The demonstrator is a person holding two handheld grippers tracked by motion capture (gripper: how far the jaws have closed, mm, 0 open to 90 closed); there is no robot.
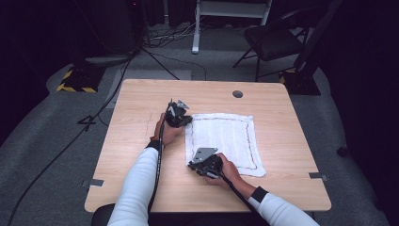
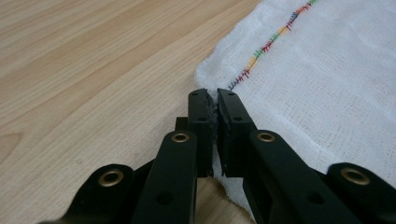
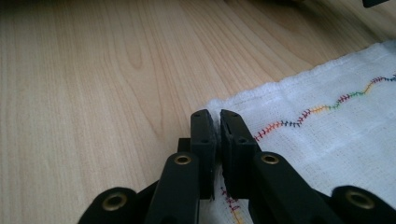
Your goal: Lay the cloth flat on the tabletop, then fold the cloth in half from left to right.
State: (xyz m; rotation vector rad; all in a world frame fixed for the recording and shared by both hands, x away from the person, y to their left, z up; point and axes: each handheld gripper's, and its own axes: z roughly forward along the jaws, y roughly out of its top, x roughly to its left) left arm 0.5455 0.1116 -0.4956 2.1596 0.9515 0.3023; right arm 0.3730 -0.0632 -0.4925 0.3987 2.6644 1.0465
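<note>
A white cloth (image 1: pixel 223 141) with a multicoloured stitched border lies flat on the wooden table (image 1: pixel 136 141). My left gripper (image 1: pixel 187 121) is at the cloth's far left corner. In the left gripper view, the left gripper (image 2: pixel 212 100) has its jaws shut, pinching the corner of the cloth (image 2: pixel 317 84). My right gripper (image 1: pixel 192 165) is at the cloth's near left corner. Seen in the right gripper view, the right gripper (image 3: pixel 213 116) is shut, and the edge of the cloth (image 3: pixel 327 135) is caught between its jaws.
A round cable hole (image 1: pixel 237 94) sits in the table near its far edge. Bare wood lies left of the cloth. Beyond the table, a folding chair (image 1: pixel 273 40) and loose cables (image 1: pixel 164 35) stand on the grey floor.
</note>
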